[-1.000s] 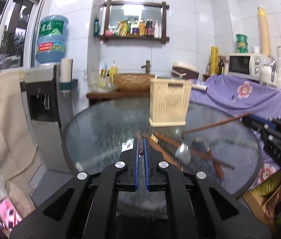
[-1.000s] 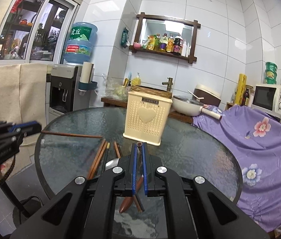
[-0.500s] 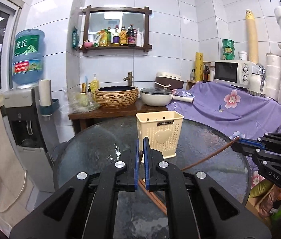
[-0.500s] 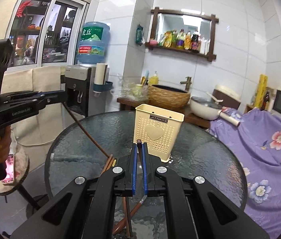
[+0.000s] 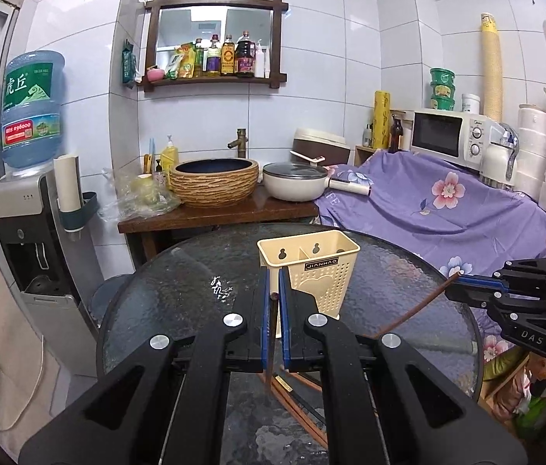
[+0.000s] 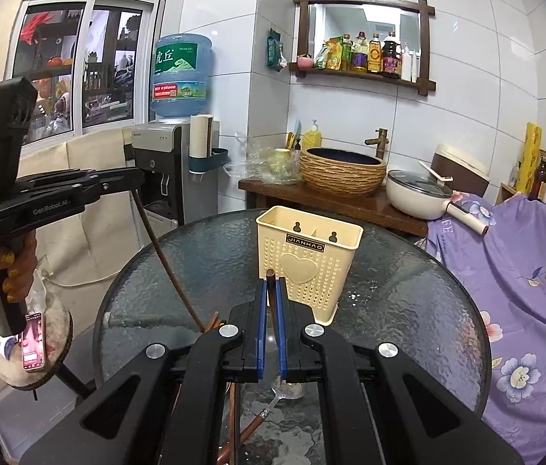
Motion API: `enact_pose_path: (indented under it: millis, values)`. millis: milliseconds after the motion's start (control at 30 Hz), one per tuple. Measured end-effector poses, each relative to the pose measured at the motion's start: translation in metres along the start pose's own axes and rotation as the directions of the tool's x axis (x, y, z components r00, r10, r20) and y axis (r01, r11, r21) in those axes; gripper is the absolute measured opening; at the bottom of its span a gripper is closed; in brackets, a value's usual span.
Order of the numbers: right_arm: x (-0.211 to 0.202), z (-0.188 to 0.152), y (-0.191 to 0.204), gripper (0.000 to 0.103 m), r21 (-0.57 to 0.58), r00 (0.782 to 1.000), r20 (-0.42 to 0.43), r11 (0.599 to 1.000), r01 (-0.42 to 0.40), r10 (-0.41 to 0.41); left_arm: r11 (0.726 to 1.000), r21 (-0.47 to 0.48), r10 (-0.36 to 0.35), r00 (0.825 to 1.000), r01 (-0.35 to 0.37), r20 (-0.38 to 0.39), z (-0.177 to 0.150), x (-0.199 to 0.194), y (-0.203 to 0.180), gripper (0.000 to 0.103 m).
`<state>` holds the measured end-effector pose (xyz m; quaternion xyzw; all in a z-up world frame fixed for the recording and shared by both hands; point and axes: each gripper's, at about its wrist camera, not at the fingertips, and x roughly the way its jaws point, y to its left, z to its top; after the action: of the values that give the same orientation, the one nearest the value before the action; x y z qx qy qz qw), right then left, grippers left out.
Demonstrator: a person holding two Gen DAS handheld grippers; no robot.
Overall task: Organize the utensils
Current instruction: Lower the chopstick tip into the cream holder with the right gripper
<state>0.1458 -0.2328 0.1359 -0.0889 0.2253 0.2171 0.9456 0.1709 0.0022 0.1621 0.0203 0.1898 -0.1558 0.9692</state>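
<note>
Utensils are what this job turns on, and by my reading it has barely begun. From the left wrist view, the cream utensil holder (image 5: 309, 267) stands upright on the round glass bench (image 5: 180, 294), and both compartments that show at its top look empty. The left gripper (image 5: 273, 294) is closed down to a thin gap on one brown chopstick (image 5: 270, 343), which hangs down between the blue pads toward the bench. More chopsticks (image 5: 296, 407) lie loose on the glass below it. Off to the side, the right gripper (image 5: 457, 285) pinches another chopstick (image 5: 408, 316) at its upper end, and that one slants down toward the bench.

From the right wrist view, the holder (image 6: 306, 267) sits just ahead, heart side facing, nothing visible inside. The right gripper (image 6: 271, 290) is nearly closed on its chopstick (image 6: 271, 302), whose end pokes up above the pads. A spoon (image 6: 286, 391) and further sticks rest on the glass beneath. The left gripper (image 6: 135, 182) holds its own chopstick (image 6: 168, 263) raised.

So two sticks are lifted, none stowed; the spoon and the rest remain to be gathered
</note>
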Motion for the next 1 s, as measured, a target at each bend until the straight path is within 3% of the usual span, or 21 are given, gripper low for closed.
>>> enact_pose_path:
  millis: [367,600,1000]
  values:
    - [0.013,0.029,-0.018,0.004,0.021,0.998,-0.044,0.999,-0.045,0.046,0.999,-0.025,-0.026,0.996,0.024,-0.082,0.031,0.031,0.014,0.005]
    - [0.011,0.063,-0.024,0.004,0.022,0.998,-0.035,0.998,-0.056,0.057,0.999,-0.024,-0.038,0.997,0.037,-0.069,0.065,0.036,0.012,0.005]
    - [0.010,0.171,-0.060,0.004,0.100,0.998,0.051,0.994,-0.043,0.038,0.997,-0.052,-0.060,0.998,0.061,0.009,0.179,0.039,0.000,0.005]
